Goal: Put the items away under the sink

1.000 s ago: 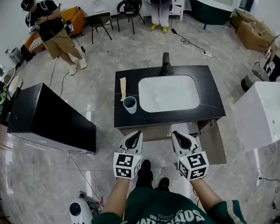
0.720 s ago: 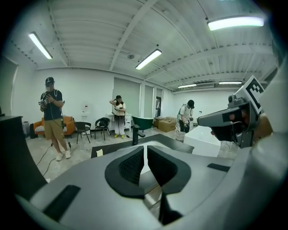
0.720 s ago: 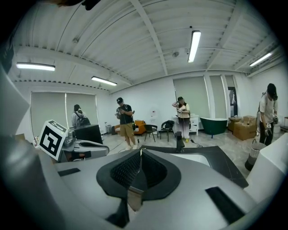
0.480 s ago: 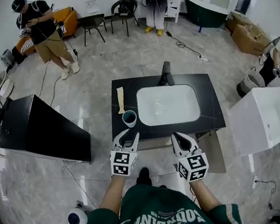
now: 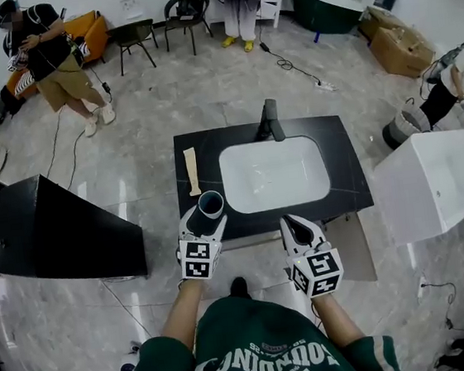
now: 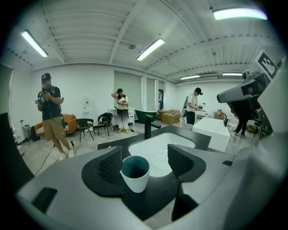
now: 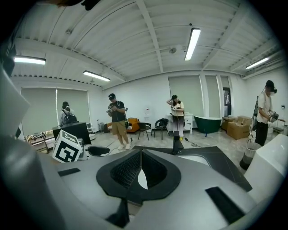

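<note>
Both hands have come forward to the front edge of the desk [image 5: 210, 141] since the earlier frame, and the left tongs [image 6: 145, 152] now reach around the cup [image 6: 135, 174], which a moment ago stood clear ahead of them; their jaws have just been opening and stand spread, the cup upright between them, close by the left pad and clear of the right one; nothing presses on it yet. The right tongs [image 7: 141, 155] are pressed together on nothing, and hover at the desk's front edge, before the sink basin [image 5: 274, 174].

By my reading, the grasp is set up but not made; the jaws must close before the cup can go under the sink.

As for the cup: small, tapered, pale outside and dark teal inside, seemingly empty; it stands on the black desk just left of the basin's front corner, with a beige strip [image 5: 191, 171] lying beyond it and the black tap [image 5: 270, 119] well apart at the back.
</note>
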A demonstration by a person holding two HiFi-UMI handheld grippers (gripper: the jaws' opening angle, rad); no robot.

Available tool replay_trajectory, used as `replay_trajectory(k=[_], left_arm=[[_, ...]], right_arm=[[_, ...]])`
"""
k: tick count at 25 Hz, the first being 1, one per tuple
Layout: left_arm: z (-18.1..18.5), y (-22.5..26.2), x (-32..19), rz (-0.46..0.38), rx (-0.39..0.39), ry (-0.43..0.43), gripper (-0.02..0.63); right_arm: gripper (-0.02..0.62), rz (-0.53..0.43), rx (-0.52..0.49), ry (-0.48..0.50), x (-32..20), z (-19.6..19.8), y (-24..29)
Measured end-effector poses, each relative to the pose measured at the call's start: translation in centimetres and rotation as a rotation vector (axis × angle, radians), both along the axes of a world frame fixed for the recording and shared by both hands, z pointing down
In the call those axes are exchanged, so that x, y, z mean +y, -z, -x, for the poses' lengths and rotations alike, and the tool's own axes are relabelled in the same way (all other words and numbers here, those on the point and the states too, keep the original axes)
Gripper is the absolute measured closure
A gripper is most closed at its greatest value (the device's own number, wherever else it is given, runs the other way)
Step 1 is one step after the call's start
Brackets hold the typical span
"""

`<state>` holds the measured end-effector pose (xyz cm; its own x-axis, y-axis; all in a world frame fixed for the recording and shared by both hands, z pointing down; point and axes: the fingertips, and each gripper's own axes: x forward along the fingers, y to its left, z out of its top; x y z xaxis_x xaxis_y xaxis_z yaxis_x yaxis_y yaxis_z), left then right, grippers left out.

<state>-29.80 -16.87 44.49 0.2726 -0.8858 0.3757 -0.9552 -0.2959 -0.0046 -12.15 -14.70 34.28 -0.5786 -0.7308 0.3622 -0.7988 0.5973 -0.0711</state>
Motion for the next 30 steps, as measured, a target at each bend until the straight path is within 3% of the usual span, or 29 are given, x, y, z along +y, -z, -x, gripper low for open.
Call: replay_trajectory(k=[8, 17, 21, 30], left_arm=[[1.7, -3.6, -2.7, 0.084, -0.014, -0.023, 0.228], [1.3, -6.8, -4.6, 0.168, 0.019, -0.076, 0.21], [0.9, -9.1, -5.1, 0.224, -0.02, -0.096, 0.198], [0.5, -10.9, -5.4, 0.256, -0.03, -0.099, 0.198]], right_arm=[[0.552, 0.025, 0.02, -0.033, -1.2, 0.3, -0.5], [0.552, 0.056, 0.029, -0.055, -1.4, 0.1, -1.7], [0.552, 0.065, 0.035, -0.071, -1.3, -0.5, -1.9], [0.552, 0.074, 0.045, -0.105, -1.2, -1.9, -2.0]])
